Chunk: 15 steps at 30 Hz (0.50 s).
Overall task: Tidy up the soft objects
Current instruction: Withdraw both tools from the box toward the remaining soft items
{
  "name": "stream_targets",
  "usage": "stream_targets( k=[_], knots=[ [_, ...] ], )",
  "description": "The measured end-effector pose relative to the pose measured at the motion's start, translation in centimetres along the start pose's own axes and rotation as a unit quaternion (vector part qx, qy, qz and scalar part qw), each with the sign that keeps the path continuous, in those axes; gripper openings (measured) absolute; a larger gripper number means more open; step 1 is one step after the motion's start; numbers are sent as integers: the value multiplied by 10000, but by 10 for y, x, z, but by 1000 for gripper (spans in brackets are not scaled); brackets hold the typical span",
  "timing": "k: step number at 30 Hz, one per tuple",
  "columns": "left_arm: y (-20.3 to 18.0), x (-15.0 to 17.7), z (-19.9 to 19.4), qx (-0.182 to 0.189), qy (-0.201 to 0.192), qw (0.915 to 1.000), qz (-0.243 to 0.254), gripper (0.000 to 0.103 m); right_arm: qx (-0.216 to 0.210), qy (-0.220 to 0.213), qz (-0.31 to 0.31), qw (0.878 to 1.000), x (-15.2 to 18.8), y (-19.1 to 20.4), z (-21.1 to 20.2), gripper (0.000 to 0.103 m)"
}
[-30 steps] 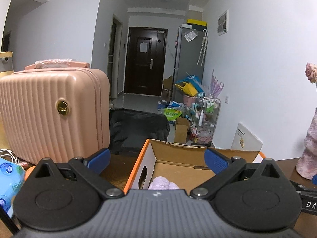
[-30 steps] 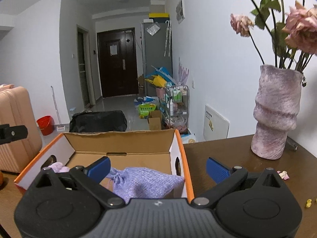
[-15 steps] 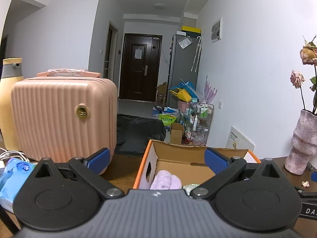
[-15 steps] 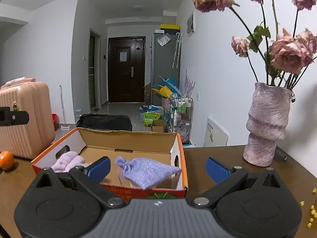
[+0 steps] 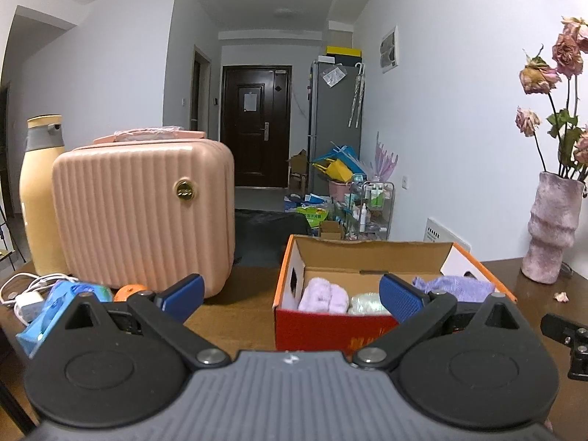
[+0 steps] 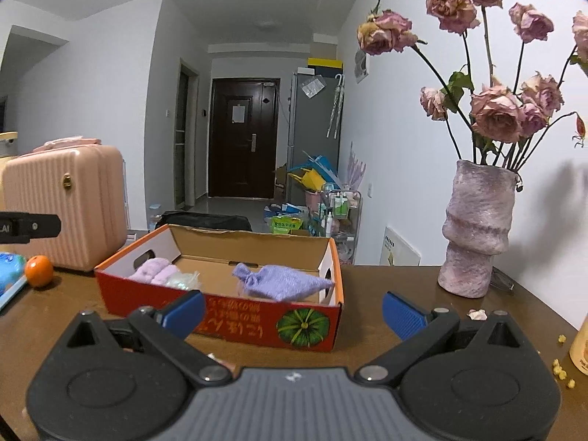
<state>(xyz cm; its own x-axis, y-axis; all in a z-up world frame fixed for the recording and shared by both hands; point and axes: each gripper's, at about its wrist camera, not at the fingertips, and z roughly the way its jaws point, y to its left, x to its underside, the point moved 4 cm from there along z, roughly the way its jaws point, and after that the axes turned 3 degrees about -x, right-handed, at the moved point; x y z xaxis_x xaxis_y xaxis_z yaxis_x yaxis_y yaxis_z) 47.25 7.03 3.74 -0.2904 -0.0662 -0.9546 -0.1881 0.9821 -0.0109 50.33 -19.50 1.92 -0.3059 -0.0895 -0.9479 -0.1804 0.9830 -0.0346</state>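
Cardboard box point(image 6: 235, 305), open-topped, red front with a green pumpkin print and orange rim, sits on the dark brown wooden table point(image 6: 386, 286) and serves as landmark. Inside it: a rolled lilac towel point(image 6: 154, 271) against the left end wall, a pale greenish crinkled item point(image 6: 182, 280) just beside the towel (too small and blurred to identify), and a lavender woven drawstring pouch point(image 6: 284, 282) toward the right end, its corner resting by the right wall. Left gripper point(image 5: 290, 294) is held short of the box's near left corner, blue-padded fingers point(image 5: 182, 291) spread wide, nothing between them. Right gripper point(image 6: 294, 308) is held before the box's front face, blue fingers point(image 6: 402, 314) likewise spread apart and empty. Left of the box: a ribbed pink hard-shell case point(image 5: 147, 217), a small orange fruit point(image 6: 38, 271) in front of it, a blue plastic tissue pack point(image 5: 55, 305), a white cable point(image 5: 22, 286), and a cream bottle with grey collar point(image 5: 38, 191) beyond the case. Right of the box, well apart: a mottled pink ceramic vase point(image 6: 477, 228) holding dried pink roses point(image 6: 492, 114); one fallen petal point(image 6: 477, 314) lies near its base.
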Motion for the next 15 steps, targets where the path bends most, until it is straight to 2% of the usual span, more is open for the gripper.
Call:
stream_targets(
  k=[15],
  knots=[
    [9,38,-63,80,4,9996,257,103,50,-151,-206,9997,49,24,-71,103]
  ],
)
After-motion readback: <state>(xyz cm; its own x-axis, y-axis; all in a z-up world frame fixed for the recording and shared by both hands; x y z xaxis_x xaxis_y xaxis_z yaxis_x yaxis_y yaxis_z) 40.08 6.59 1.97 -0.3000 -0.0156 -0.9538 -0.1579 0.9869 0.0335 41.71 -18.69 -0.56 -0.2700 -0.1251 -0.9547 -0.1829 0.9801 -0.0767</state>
